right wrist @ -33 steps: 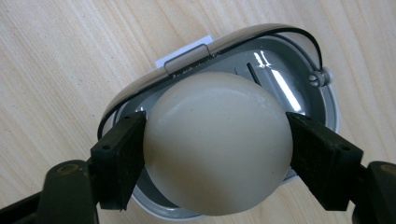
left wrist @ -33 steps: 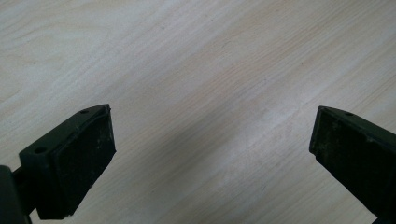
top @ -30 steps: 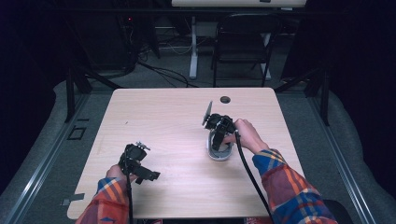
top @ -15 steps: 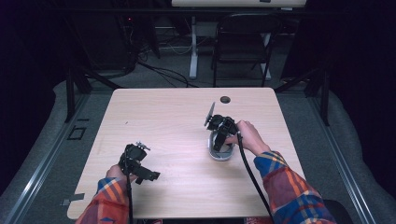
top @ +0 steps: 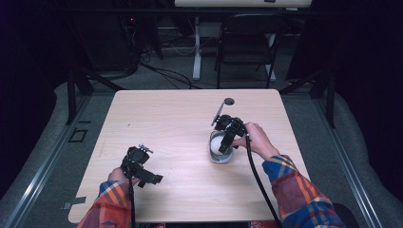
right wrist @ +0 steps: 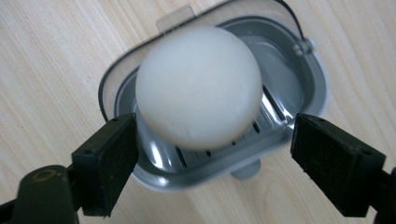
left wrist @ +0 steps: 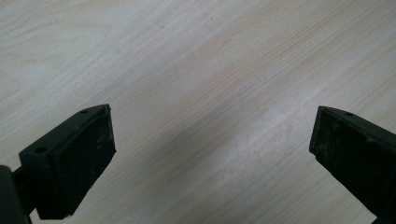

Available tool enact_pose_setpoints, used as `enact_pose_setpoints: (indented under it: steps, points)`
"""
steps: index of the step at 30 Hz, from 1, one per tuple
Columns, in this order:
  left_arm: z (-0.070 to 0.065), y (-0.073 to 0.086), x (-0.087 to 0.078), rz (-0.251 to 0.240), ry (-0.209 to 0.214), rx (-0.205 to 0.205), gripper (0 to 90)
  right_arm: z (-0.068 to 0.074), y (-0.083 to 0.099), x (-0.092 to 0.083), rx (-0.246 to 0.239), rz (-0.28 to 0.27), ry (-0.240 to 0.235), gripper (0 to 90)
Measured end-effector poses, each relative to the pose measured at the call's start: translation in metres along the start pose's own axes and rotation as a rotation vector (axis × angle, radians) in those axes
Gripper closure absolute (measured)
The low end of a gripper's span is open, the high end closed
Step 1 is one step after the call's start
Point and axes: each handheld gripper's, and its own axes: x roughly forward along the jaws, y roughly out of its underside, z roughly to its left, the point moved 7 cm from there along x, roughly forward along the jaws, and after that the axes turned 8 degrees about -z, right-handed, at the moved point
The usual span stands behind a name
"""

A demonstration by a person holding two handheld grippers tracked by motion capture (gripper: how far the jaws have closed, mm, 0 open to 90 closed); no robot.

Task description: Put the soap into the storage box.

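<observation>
On the light wood desk (top: pixel 171 118) in a dark room, a white ball (right wrist: pixel 198 86) sits in a grey dish (right wrist: pixel 299 88) between the wide-open right claw (right wrist: pixel 212 161), and the left claw (left wrist: pixel 210 154) hangs open over bare wood.

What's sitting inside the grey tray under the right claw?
A white egg-shaped ball rests inside the grey tray, on its slotted metal insert. The right claw is open above it, not touching. The ball covers most of the tray floor beneath it.
</observation>
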Motion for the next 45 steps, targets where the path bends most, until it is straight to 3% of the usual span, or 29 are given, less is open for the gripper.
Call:
enact_pose_setpoints:
  steps: [9, 20, 32, 38, 40, 45]
  points:
    - [0.0, 0.0, 0.0, 0.0, 0.0, 0.0, 0.2, 0.0, 0.008, -0.02, 0.019, -0.045, -0.001, 7.9]
    - [0.0, 0.0, 0.0, 0.001, -0.001, 0.001, 0.2, -0.002, 0.032, -0.041, 0.027, -0.071, 0.043, 0.0]
    - [0.0, 0.0, 0.0, -0.001, -0.003, -0.001, 0.2, -0.012, 0.081, -0.054, 0.078, -0.078, 0.089, 0.0]
    - [0.0, 0.0, 0.0, -0.001, -0.004, -0.001, 0.2, -0.017, 0.111, -0.058, 0.11, -0.041, 0.109, 0.0]
    - [0.0, 0.0, 0.0, -0.001, -0.004, -0.002, 0.2, -0.016, 0.12, -0.057, 0.134, -0.055, 0.103, 0.0]
    - [0.0, 0.0, 0.0, -0.001, -0.004, -0.001, 0.2, -0.013, 0.144, -0.053, 0.149, -0.03, 0.096, 3.8]
